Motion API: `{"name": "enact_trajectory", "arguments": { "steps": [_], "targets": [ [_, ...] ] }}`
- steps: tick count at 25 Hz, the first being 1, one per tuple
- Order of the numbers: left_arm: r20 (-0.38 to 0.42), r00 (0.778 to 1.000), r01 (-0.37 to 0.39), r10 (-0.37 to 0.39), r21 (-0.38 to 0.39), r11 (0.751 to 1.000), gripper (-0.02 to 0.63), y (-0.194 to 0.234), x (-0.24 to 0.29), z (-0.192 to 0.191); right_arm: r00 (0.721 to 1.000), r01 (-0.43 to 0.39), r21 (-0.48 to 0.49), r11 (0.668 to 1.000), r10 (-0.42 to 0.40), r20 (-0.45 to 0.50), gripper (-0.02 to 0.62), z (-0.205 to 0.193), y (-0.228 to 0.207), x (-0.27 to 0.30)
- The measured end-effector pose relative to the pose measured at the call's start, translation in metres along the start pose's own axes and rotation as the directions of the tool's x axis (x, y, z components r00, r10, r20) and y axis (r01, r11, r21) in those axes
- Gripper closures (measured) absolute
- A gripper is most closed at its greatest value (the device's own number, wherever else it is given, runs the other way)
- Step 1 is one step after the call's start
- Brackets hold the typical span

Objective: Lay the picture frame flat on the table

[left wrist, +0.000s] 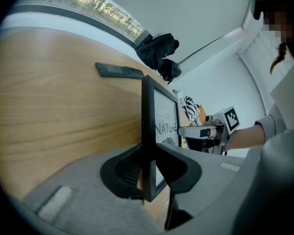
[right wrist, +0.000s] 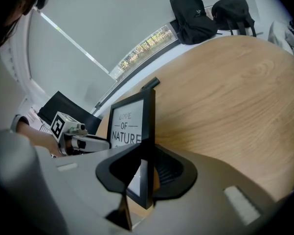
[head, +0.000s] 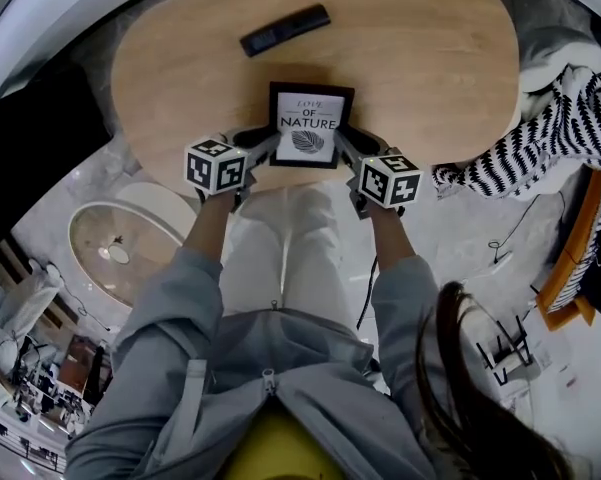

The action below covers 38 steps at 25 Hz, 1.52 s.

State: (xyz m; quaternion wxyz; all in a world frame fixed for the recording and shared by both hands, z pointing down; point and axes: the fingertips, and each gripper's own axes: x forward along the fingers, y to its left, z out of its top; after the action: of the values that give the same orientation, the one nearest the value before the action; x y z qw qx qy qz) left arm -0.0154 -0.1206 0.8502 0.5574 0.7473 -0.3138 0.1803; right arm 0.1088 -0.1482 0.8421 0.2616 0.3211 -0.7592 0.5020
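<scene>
A black picture frame [head: 310, 125] with a "LOVE OF NATURE" print stands near the front edge of the wooden table [head: 420, 58], its face turned toward me. My left gripper [head: 270, 146] is shut on its left edge and my right gripper [head: 342, 143] on its right edge. In the left gripper view the frame's edge [left wrist: 147, 131] runs between the jaws of the left gripper [left wrist: 149, 170], and the right gripper [left wrist: 205, 131] shows beyond it. In the right gripper view the frame [right wrist: 147, 126] sits clamped in the right gripper [right wrist: 146, 173], with the left gripper [right wrist: 80, 141] behind.
A black remote control [head: 285, 30] lies on the table behind the frame. A black-and-white striped cloth [head: 540, 138] hangs off the table's right end. Black bags [right wrist: 195, 16] sit beyond the far edge. A low round white table [head: 120, 243] stands at the lower left.
</scene>
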Motion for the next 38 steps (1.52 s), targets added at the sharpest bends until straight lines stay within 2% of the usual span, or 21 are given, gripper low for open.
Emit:
{"name": "enact_trajectory", "arguments": {
  "steps": [8,13,15,19,21,23,24,27,29,31,33,34,38],
  "targets": [
    [-0.045,0.996,-0.085,0.082,-0.07,0.994,0.515,0.012,0.007,-0.012,0.995,0.075,0.054,0.996,-0.071,-0.063,0.512,-0.01,-0.008,0.011],
    [-0.065,0.984,-0.17,0.165,-0.085,0.982,0.511,0.016,0.01,-0.013,0.989,0.137,0.084,0.987,-0.131,-0.072,0.512,-0.013,-0.012,0.014],
    [-0.068,0.978,-0.204,0.198,-0.092,0.975,0.509,0.018,0.01,-0.014,0.981,0.181,0.063,0.981,-0.176,-0.078,0.511,-0.014,-0.013,0.015],
    [-0.074,0.959,-0.278,0.273,-0.074,0.958,0.511,0.02,0.01,-0.017,0.947,0.298,-0.068,0.952,-0.304,-0.102,0.509,-0.02,-0.016,0.015],
    [-0.057,0.953,-0.301,0.298,-0.058,0.952,0.483,0.018,0.01,-0.014,0.928,0.353,-0.092,0.931,-0.361,-0.088,0.489,-0.019,-0.018,0.011],
    [-0.008,0.947,-0.321,0.321,-0.075,0.944,0.402,0.019,0.006,-0.008,0.913,0.394,-0.08,0.916,-0.4,-0.076,0.466,-0.018,-0.021,0.005],
    [0.016,0.942,-0.332,0.334,-0.086,0.939,0.385,0.02,0.002,-0.005,0.908,0.408,-0.072,0.91,-0.413,-0.072,0.465,-0.018,-0.021,0.002],
    [0.07,0.927,-0.363,0.37,-0.088,0.927,0.388,0.023,-0.017,0.002,0.9,0.428,-0.059,0.902,-0.431,-0.067,0.468,-0.02,-0.019,-0.011],
    [0.101,0.915,-0.384,0.392,-0.091,0.919,0.426,0.02,-0.034,0.009,0.895,0.438,-0.052,0.897,-0.441,-0.067,0.485,-0.021,-0.016,-0.024],
    [0.134,0.902,-0.397,0.411,-0.12,0.91,0.535,0.015,-0.055,0.015,0.891,0.449,-0.033,0.893,-0.45,-0.065,0.513,-0.022,-0.008,-0.04],
    [0.156,0.898,-0.388,0.41,-0.154,0.909,0.603,0.008,-0.072,0.021,0.887,0.458,-0.019,0.889,-0.458,-0.058,0.568,-0.02,0.002,-0.057],
    [0.163,0.901,-0.378,0.402,-0.16,0.912,0.603,0.003,-0.078,0.025,0.886,0.461,-0.011,0.887,-0.461,-0.054,0.594,-0.016,0.008,-0.065],
    [0.185,0.929,-0.301,0.32,-0.12,0.946,0.603,-0.025,-0.096,0.053,0.886,0.464,0.069,0.883,-0.464,-0.02,0.595,0.012,0.028,-0.1]
  ]
}}
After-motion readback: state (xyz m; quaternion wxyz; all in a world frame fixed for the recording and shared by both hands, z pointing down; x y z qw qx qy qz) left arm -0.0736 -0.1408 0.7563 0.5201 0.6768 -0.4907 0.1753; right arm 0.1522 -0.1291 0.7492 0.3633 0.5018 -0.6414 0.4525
